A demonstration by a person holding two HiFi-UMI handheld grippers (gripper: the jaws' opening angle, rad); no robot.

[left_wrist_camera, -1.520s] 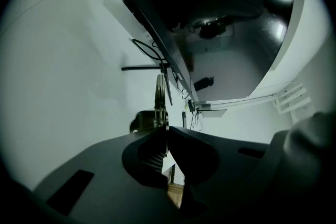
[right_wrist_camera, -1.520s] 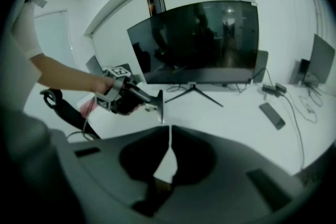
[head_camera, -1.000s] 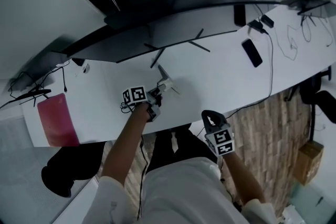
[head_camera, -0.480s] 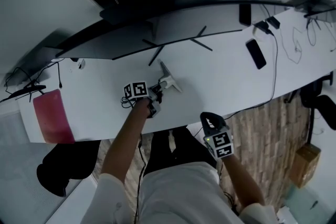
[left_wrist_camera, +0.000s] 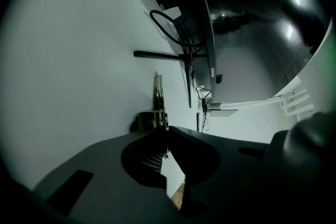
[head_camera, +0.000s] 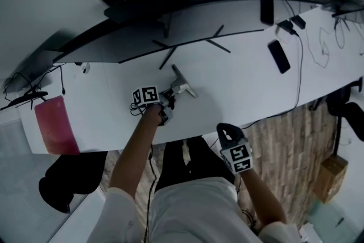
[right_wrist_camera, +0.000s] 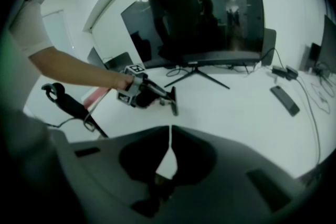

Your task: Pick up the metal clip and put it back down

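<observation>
With jaws nearly together, the left gripper [head_camera: 171,94] is clamping the handle end of the metal clip [head_camera: 183,84] over the counter [head_camera: 239,85]. The clip is projecting straight ahead of the jaws, its long bar running crosswise. The right gripper [head_camera: 226,132] is hovering with jaws together, empty.

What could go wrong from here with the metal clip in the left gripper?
The left gripper pinches the silver metal clip only at its near end, so it may pivot or slip on release. The black monitor stand leg lies just beyond the clip; a forward slide could knock it.
</observation>
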